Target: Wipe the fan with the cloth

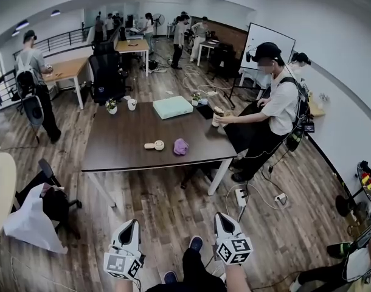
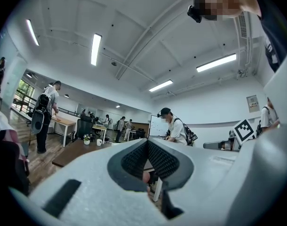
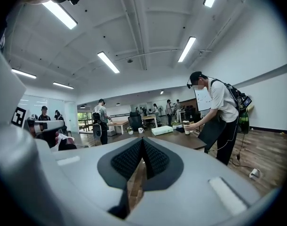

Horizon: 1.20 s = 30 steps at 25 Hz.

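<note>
A small cream hand-held fan (image 1: pixel 155 145) lies near the front edge of the dark brown table (image 1: pixel 121 145). A crumpled purple cloth (image 1: pixel 180 146) lies just to its right. Both grippers are low in the head view, well short of the table and over the wooden floor. My left gripper (image 1: pixel 132 222) and my right gripper (image 1: pixel 221 215) point toward the table. In the left gripper view the left gripper's (image 2: pixel 147 142) ribbed pads meet with nothing between them. The right gripper (image 3: pixel 142 140) is shut and empty too. The jaws hide the fan and cloth in both gripper views.
A person (image 1: pixel 277 111) stands at the table's right end with a hand on a cup (image 1: pixel 218 115). A mint box (image 1: pixel 172 106), a white mug (image 1: pixel 132 104) and a small plant (image 1: pixel 112 106) sit at the far side. A chair with a white bag (image 1: pixel 33 215) stands left; a power strip (image 1: pixel 241 196) lies under the table's near corner.
</note>
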Available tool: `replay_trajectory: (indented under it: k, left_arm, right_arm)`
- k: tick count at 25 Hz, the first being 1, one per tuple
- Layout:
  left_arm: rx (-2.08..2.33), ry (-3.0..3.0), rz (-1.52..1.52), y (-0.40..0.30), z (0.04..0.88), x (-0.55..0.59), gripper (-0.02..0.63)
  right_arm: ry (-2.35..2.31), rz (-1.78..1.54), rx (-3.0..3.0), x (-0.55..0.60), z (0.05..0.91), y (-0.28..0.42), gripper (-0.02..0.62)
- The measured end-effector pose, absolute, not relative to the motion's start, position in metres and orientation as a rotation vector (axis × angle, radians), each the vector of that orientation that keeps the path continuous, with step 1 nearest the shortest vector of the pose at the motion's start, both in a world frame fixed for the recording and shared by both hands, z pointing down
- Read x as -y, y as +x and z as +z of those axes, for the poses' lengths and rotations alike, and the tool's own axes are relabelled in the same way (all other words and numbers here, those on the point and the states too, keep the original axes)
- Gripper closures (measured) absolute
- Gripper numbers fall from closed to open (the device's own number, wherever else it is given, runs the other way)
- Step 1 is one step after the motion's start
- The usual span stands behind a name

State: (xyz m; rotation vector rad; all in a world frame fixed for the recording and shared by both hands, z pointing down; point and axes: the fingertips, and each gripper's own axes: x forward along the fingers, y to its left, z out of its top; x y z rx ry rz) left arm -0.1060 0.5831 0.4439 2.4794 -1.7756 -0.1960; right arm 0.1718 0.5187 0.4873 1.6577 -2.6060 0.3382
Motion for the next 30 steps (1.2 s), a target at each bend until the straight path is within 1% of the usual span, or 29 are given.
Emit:
replay_trajectory:
  k: [7, 14, 30]
  left_arm:
    - [1.797, 2.491, -0.192, -0.103, 0.447, -0.566, 0.609]
    - [1.810, 2.502, -0.176, -0.101, 0.448, -0.523, 0.609]
    - [1.846, 2.442, -0.160, -0.086, 0.449, -0.357, 0.609]
  right_arm:
    - [1.638, 0.340, 2.650, -0.496, 0.488, 0.168, 0.584]
    - [1.641, 0.350, 2.658, -0.456, 0.495, 0.171, 0.584]
    - [1.580, 0.370, 2.687, -0.283, 0.495, 0.184, 0.583]
